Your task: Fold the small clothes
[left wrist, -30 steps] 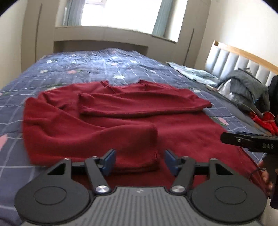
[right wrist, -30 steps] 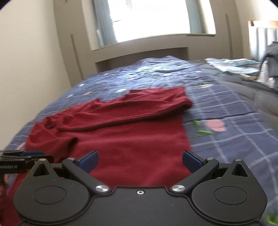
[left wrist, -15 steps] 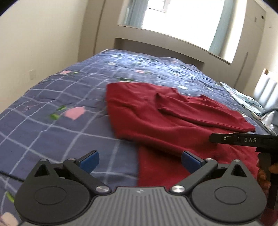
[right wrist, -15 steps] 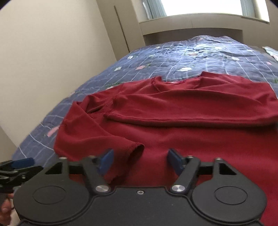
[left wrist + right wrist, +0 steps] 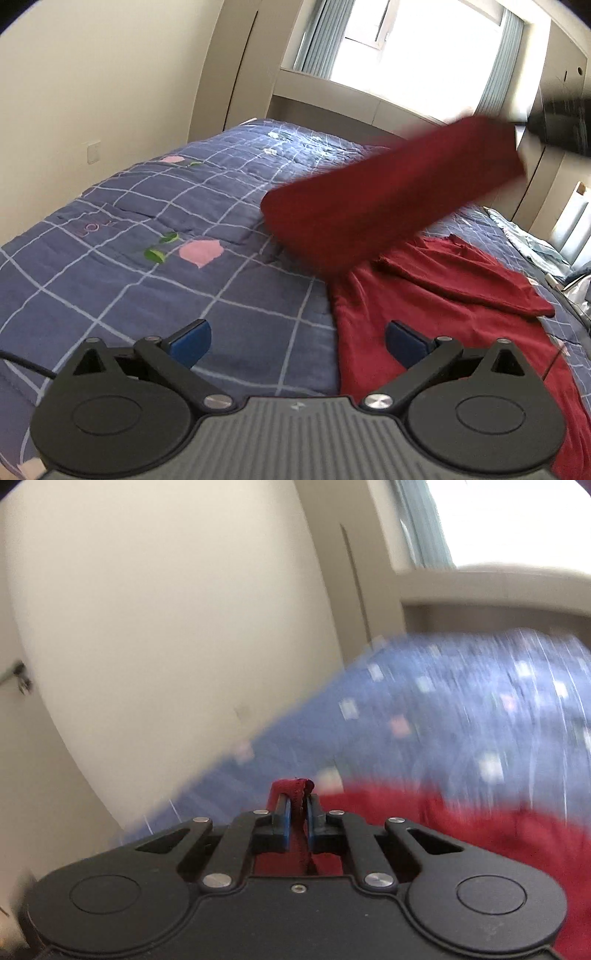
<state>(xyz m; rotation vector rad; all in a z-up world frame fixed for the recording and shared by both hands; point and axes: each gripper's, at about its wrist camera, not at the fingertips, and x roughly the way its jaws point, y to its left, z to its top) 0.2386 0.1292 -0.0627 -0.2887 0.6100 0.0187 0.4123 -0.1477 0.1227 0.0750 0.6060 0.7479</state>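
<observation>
A dark red long-sleeved top [image 5: 436, 295] lies on the blue checked bedspread [image 5: 147, 229]. One sleeve [image 5: 388, 195] is lifted in the air, stretched up to my right gripper [image 5: 557, 125] at the upper right. In the right wrist view my right gripper [image 5: 298, 812] is shut on the red sleeve cuff [image 5: 291, 788]; that view is blurred by motion. My left gripper [image 5: 295, 339] is open and empty, low over the bedspread at the top's left edge. The other sleeve [image 5: 461, 280] lies folded across the body.
A cream wall [image 5: 92, 74] runs along the bed's left side with a window [image 5: 406, 48] behind. A padded headboard [image 5: 572, 229] and light blue cloth [image 5: 535, 247] are at the far right. A black cable [image 5: 26, 363] crosses the near left.
My right gripper has shut on the left sleeve's cuff and lifted it up and to the right. My left gripper has stayed open and hovers at the garment's left edge.
</observation>
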